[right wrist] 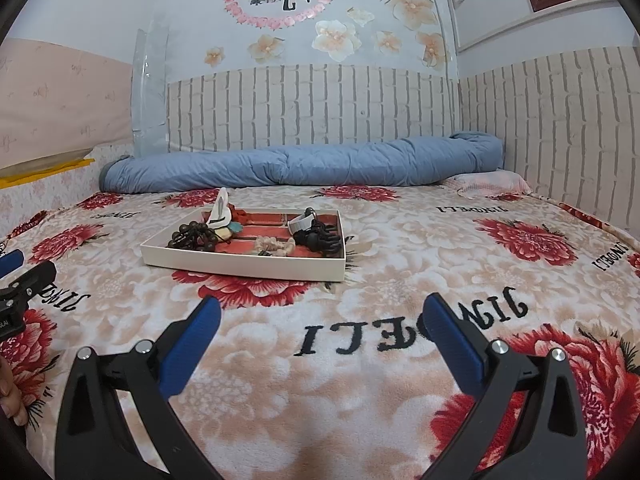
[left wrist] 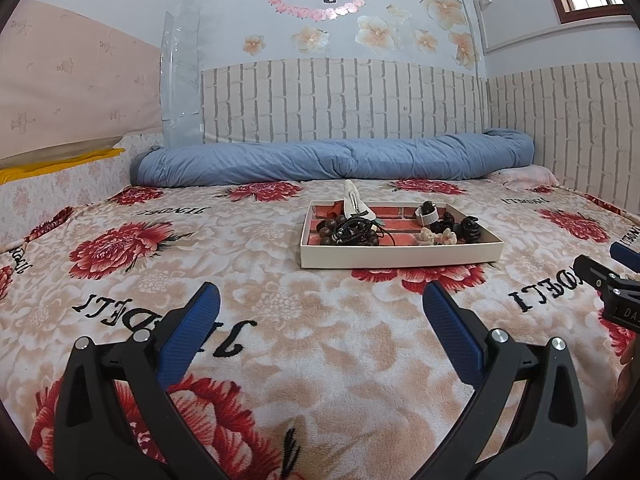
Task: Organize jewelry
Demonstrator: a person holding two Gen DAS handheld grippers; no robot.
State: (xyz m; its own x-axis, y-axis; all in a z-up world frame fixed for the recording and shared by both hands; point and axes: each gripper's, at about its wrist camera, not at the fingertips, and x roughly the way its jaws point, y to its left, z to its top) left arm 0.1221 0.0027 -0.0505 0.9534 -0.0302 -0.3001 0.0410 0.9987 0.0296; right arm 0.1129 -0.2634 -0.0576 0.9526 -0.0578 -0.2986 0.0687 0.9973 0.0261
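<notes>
A shallow white tray (left wrist: 400, 255) with a red brick-print bottom lies on the bed; it also shows in the right wrist view (right wrist: 244, 267). It holds a dark bead bracelet (left wrist: 347, 234) (right wrist: 192, 237), a white hair clip (left wrist: 354, 200) (right wrist: 220, 210), a white band (left wrist: 425, 215) (right wrist: 298, 224), black hair claws (left wrist: 468, 228) (right wrist: 318, 240) and a cream flower piece (left wrist: 438, 237) (right wrist: 275, 246). My left gripper (left wrist: 322, 300) is open and empty, short of the tray. My right gripper (right wrist: 322, 312) is open and empty, short of the tray.
A flowered fleece blanket (left wrist: 280, 340) covers the bed. A rolled blue quilt (left wrist: 332, 158) (right wrist: 300, 164) lies along the brick-pattern wall. A pink pillow (right wrist: 492, 182) sits at the far right. The right gripper shows at the left view's right edge (left wrist: 608, 280).
</notes>
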